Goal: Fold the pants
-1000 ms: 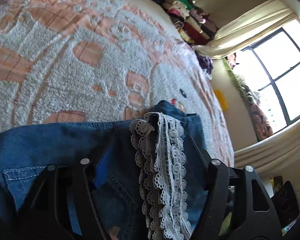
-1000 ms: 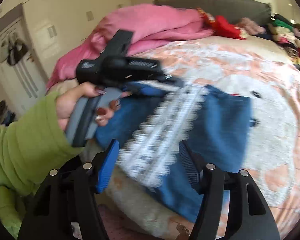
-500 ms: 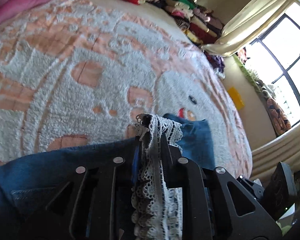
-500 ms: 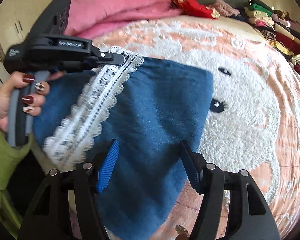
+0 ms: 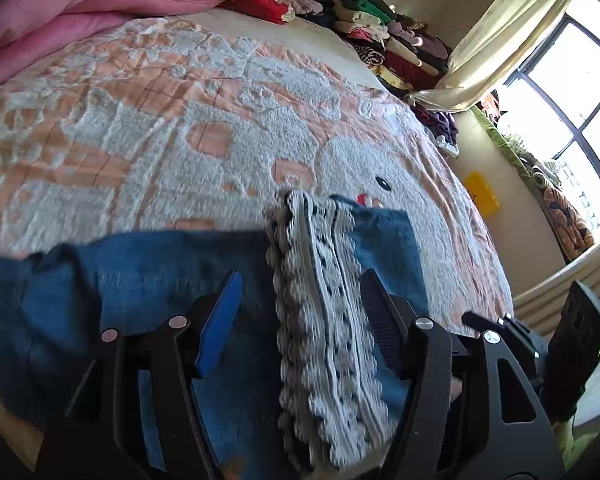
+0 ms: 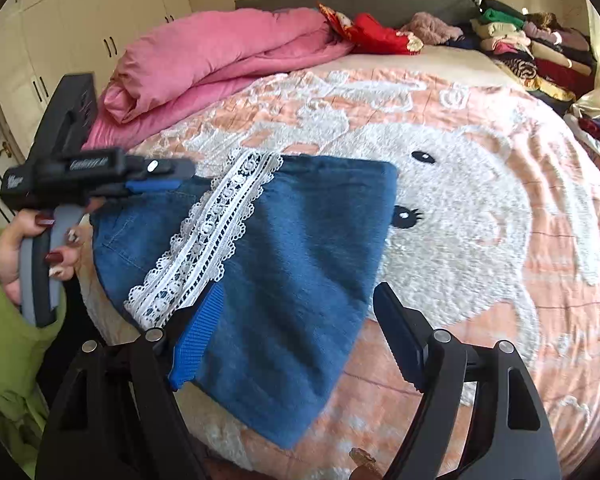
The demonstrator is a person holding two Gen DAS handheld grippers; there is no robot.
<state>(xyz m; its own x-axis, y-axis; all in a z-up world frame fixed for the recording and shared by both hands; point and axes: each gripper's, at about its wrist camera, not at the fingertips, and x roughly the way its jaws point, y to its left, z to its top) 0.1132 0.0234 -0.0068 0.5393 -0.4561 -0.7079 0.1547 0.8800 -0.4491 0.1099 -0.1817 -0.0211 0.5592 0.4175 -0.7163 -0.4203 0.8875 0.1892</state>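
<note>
Blue denim pants with a white lace trim lie folded near the bed's front edge. In the left wrist view the pants spread under the left gripper, which is open; the lace band runs between its fingers without being pinched. The left gripper also shows in the right wrist view, held over the pants' left part. The right gripper is open and empty, hovering over the pants' near edge.
The bed has a pink and white fleece blanket. A pink duvet is bunched at the back left. Stacked clothes line the back right. A window and curtain are on the right.
The left gripper was shut on the lace trim half a second ago; it has opened and let go. The pants now lie flat on the bed.
</note>
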